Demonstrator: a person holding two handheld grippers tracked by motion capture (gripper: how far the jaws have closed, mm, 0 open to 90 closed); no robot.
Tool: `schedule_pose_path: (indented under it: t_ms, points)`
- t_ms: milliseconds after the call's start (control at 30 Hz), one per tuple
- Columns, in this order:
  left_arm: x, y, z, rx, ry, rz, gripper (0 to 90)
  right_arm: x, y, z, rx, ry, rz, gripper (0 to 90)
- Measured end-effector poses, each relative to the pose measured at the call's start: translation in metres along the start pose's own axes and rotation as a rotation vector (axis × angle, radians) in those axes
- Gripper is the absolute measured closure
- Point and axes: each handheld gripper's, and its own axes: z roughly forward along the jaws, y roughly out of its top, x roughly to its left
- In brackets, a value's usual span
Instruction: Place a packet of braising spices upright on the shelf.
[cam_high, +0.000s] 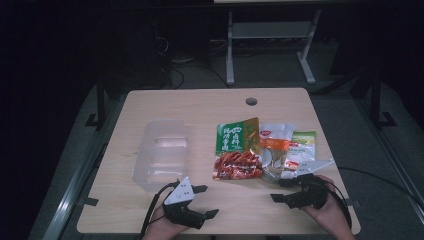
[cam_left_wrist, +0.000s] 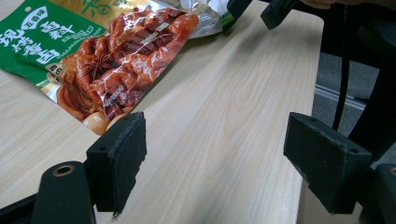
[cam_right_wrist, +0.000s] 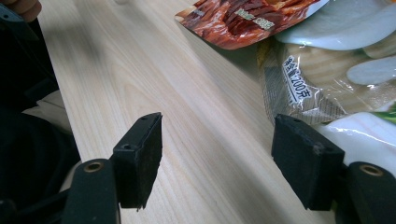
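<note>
I have both tools low at the near edge of the pale wooden table (cam_high: 210, 107). My left gripper (cam_high: 206, 201) has its jaws spread wide with nothing between them, hovering just in front of the clear rectangular plastic container (cam_high: 161, 152) and pointing across toward the packets. From the left gripper view, the green-and-red glossy packet of braised meat (cam_left_wrist: 112, 60) lies flat on the wood ahead of the jaws, apart from them. My right gripper (cam_high: 279, 190) is likewise released, jaws wide and holding nothing, just beside the near ends of the packets. In the right gripper view, the clear packet of pale sliced food (cam_right_wrist: 327, 70) lies close by one jaw, partly under the red packet's corner; I cannot tell whether they touch. A green-and-white packet (cam_high: 304, 142) lies at the right of the row.
</note>
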Motion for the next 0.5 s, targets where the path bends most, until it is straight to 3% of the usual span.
schedule_pose_path:
  t_ms: [367, 500]
  points:
    - [-0.001, 0.0, -0.001, 0.005, 0.006, 0.016, 21.1, 0.0, 0.005, 0.0, -0.012, -0.001, 0.014, 33.2]
    - [-0.003, 0.0, -0.001, 0.006, 0.012, 0.022, 21.2, -0.001, 0.014, 0.001, -0.011, 0.007, 0.017, 33.4]
